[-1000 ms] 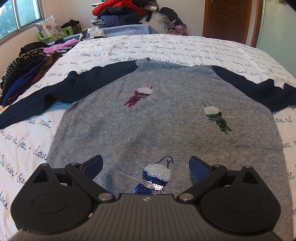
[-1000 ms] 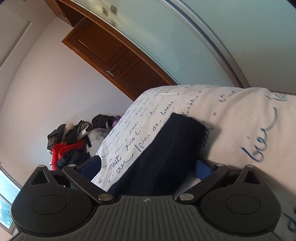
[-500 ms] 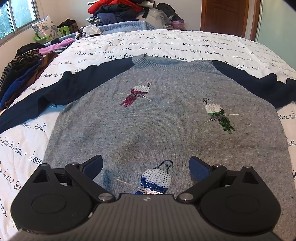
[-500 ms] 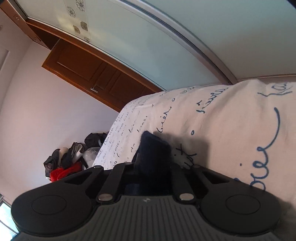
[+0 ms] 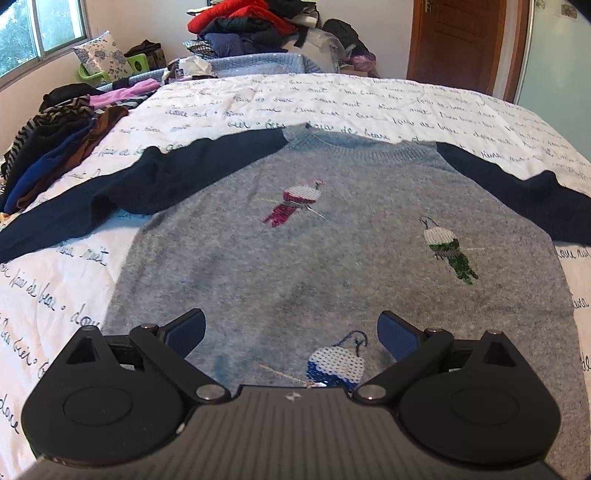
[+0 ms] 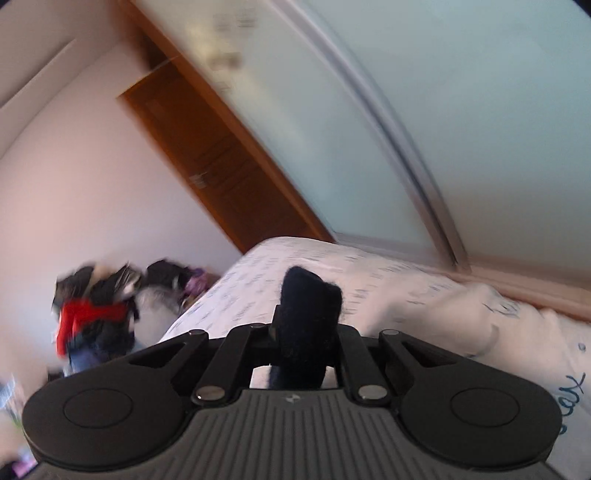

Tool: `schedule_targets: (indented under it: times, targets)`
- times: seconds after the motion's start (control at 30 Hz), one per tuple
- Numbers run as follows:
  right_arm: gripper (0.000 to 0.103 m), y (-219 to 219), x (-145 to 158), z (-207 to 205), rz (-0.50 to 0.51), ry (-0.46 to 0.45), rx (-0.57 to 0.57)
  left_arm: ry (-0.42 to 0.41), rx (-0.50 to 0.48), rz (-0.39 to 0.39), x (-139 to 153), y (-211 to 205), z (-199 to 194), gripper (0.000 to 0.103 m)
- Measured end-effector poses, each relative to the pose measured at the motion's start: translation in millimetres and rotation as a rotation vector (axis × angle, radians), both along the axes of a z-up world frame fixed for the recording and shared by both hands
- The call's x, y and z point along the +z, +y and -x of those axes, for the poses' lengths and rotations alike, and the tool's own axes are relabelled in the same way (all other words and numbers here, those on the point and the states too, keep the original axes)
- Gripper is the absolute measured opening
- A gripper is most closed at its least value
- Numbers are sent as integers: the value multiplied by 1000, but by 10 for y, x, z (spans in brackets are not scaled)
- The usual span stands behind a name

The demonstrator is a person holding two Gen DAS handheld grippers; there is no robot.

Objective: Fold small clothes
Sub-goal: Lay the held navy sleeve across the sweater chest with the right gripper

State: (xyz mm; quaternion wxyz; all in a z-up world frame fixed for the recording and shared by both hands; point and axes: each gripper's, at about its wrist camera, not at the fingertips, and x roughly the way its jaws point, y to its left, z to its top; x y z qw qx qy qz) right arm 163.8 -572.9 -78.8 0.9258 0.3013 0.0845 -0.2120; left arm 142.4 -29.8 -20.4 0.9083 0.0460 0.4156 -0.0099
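Note:
A small grey sweater (image 5: 332, 251) with navy sleeves and three sequin birds lies flat, front up, on the bed. Its left sleeve (image 5: 110, 195) stretches out to the left and its right sleeve (image 5: 524, 192) runs off to the right. My left gripper (image 5: 291, 328) hovers open above the hem with nothing between its fingers. In the right wrist view, my right gripper (image 6: 304, 332) is shut on the navy sleeve cuff (image 6: 308, 302), which sticks up between the fingers, lifted off the bedspread (image 6: 406, 295).
The white bedspread (image 5: 332, 99) has blue script printed on it. Folded clothes (image 5: 55, 144) are stacked along the left edge. A heap of clothes (image 5: 258, 29) sits behind the bed. A wooden door (image 5: 461, 40) and a frosted glass panel (image 6: 443, 110) stand at the right.
My right gripper closed on the navy cuff, then rose and rolled, carrying it off the bed. The left gripper stayed open over the hem, with the sweater sliding slightly in view.

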Motion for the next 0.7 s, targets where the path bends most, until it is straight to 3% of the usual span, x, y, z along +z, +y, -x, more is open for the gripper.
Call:
schedule_targets:
  times: [0.23,0.53,0.7]
  targets:
    - [8,1185,561,-209,381,-18,241,0,44,42,45,219,27,99]
    - [8,2597,840,-524,595,8,478,-6,76,69,66,490,120,99]
    - [8,3393,811,-671,678,37,612,-13,128,85,102,732,128,99]
